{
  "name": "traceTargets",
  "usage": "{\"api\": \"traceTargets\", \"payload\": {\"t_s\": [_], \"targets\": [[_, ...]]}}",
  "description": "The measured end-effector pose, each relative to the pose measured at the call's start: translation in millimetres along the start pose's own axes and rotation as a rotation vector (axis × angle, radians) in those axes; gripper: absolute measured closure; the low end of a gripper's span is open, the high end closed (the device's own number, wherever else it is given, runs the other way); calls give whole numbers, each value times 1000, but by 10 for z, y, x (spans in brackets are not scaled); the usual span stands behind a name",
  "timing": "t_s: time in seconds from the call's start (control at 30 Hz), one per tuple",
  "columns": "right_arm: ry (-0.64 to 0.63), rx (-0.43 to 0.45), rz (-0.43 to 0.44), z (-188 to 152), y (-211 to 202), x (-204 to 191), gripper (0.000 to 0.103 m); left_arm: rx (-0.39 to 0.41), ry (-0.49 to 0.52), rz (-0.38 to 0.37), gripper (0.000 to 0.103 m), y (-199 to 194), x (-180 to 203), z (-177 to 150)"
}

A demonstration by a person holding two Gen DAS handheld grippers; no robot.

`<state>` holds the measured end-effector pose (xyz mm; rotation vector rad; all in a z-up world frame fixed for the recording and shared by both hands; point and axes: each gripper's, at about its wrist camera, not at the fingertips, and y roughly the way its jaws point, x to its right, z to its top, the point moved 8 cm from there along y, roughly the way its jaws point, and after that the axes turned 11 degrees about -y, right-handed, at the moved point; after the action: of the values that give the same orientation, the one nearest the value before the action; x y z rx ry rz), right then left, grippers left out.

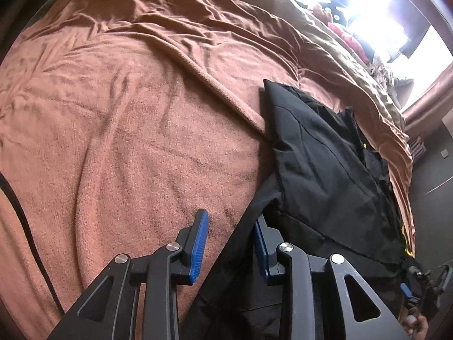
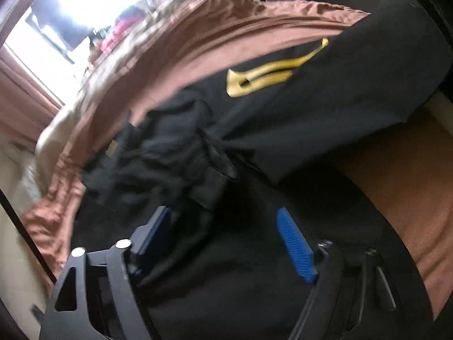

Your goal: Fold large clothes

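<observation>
Pinning black jacket edge on bed blanket: left tool unclenched astride hem; right tool released, ready for fold.

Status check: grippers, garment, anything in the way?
Left gripper open at black garment edge. Right gripper open over it, blurred. Garment partly folded on brown blanket. Nothing blocking.

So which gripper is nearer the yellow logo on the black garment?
Right. The right gripper hangs over the black garment just below the yellow logo; the left gripper straddles its far edge.
</observation>
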<state>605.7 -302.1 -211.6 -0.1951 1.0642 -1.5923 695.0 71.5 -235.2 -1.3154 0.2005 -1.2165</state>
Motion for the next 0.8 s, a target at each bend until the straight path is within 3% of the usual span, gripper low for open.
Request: {"api": "traceTargets", "payload": {"t_s": [0.2, 0.27, 0.57, 0.8], "targets": [[-38, -51, 66, 25, 293, -164, 88, -16, -77, -54, 70, -4, -68, 32], [-52, -66, 105, 1, 334, -264, 95, -7, -117, -68, 70, -33, -109, 67], [-65, -91, 86, 107, 482, -174, 96, 50, -148, -123, 70, -329, -66, 152], [-29, -98, 96, 170, 358, -176, 96, 31, -42, -180, 70, -382, 297, 49]]}}
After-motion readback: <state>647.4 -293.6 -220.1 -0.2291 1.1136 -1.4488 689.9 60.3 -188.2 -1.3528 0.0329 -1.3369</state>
